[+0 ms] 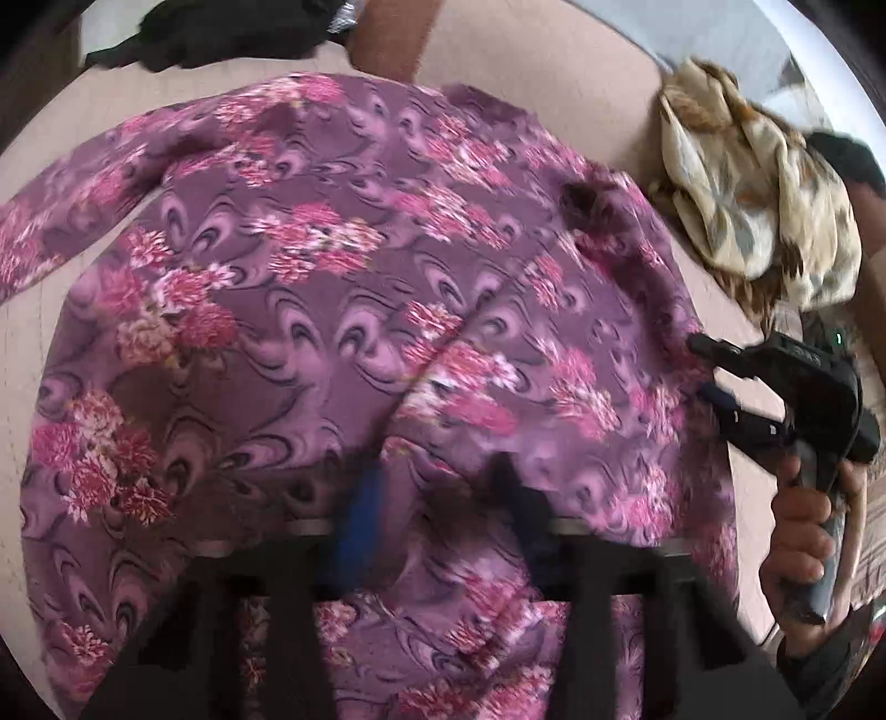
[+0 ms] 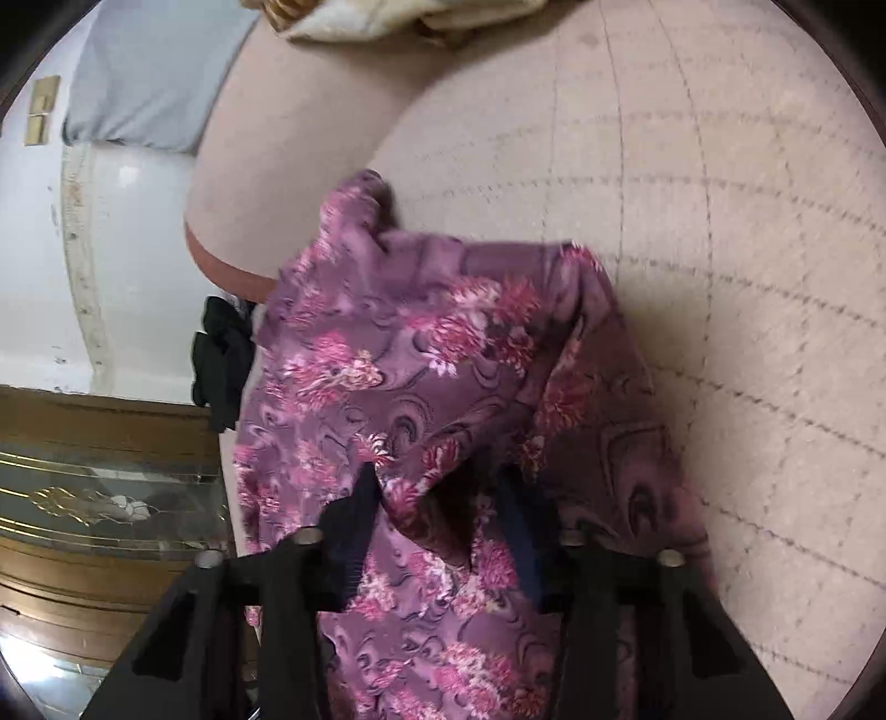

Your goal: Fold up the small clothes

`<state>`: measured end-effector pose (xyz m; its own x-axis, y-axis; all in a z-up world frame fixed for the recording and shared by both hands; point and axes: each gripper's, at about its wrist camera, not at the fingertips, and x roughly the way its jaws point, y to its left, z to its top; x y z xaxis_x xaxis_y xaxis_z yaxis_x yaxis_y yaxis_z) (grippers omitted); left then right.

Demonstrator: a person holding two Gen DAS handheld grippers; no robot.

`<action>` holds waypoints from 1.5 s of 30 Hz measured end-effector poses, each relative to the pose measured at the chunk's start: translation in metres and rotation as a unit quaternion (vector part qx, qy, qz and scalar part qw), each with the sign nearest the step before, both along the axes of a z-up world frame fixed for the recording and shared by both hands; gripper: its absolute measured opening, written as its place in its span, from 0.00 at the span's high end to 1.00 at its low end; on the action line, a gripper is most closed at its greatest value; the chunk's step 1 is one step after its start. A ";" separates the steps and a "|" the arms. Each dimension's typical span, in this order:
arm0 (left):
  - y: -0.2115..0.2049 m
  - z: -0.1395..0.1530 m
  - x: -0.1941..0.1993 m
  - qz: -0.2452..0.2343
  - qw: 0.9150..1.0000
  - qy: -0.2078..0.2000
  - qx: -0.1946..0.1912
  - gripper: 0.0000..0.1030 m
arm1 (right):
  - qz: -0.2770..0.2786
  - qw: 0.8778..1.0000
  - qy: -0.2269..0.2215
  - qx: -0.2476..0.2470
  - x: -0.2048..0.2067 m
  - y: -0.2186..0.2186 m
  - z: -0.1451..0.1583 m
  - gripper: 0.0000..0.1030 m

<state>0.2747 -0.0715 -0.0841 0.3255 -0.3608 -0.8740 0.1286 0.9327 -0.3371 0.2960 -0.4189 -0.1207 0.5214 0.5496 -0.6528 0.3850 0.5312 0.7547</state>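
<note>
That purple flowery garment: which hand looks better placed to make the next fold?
Probably right: its gripper sits at the purple garment edge, easy to lift over. The left gripper is over the middle.

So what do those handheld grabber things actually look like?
Each tool is matte black plastic with two flat fingers. The left tool has a blue pad on one finger. The right tool has a pistol-style handle, white markings and a small green light. A dark sleeve covers the wrist.

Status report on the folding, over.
Left gripper open over the purple floral garment. Right gripper open, cloth between its fingers. Cream patterned cloth and black clothes lie clear.
</note>
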 end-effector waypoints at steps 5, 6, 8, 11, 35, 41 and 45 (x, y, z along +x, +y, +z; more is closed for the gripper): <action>0.012 0.031 -0.012 0.006 1.000 -0.019 -0.015 0.91 | 0.010 0.998 -0.015 -0.052 0.005 0.010 0.018 0.94; 0.015 0.041 -0.014 0.007 1.000 -0.027 -0.006 0.91 | 0.014 0.997 -0.026 -0.064 0.006 0.015 0.027 0.94; 0.018 0.048 -0.013 0.014 0.999 -0.033 0.026 0.91 | 0.028 0.994 -0.042 -0.097 0.005 0.024 0.041 0.94; 0.018 0.029 -0.008 0.014 0.997 0.007 0.078 0.91 | 0.050 0.992 -0.009 -0.118 0.010 0.033 0.025 0.94; 0.035 0.027 -0.023 0.007 0.994 -0.007 0.109 0.73 | -0.002 0.985 -0.060 -0.161 -0.078 0.037 0.063 0.40; 0.042 0.049 -0.054 0.004 0.995 -0.048 0.089 0.55 | 0.005 0.983 -0.075 -0.167 -0.143 0.073 0.060 0.39; 0.061 0.061 -0.089 0.018 0.991 -0.087 0.096 0.45 | 0.030 0.977 -0.092 -0.190 -0.171 0.105 0.065 0.39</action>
<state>0.1859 -0.0110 -0.0229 0.4878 -0.1777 -0.8547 0.1341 0.9827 -0.1278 0.1254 -0.3140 -0.0561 0.6232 0.3184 -0.7143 0.2222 0.8036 0.5521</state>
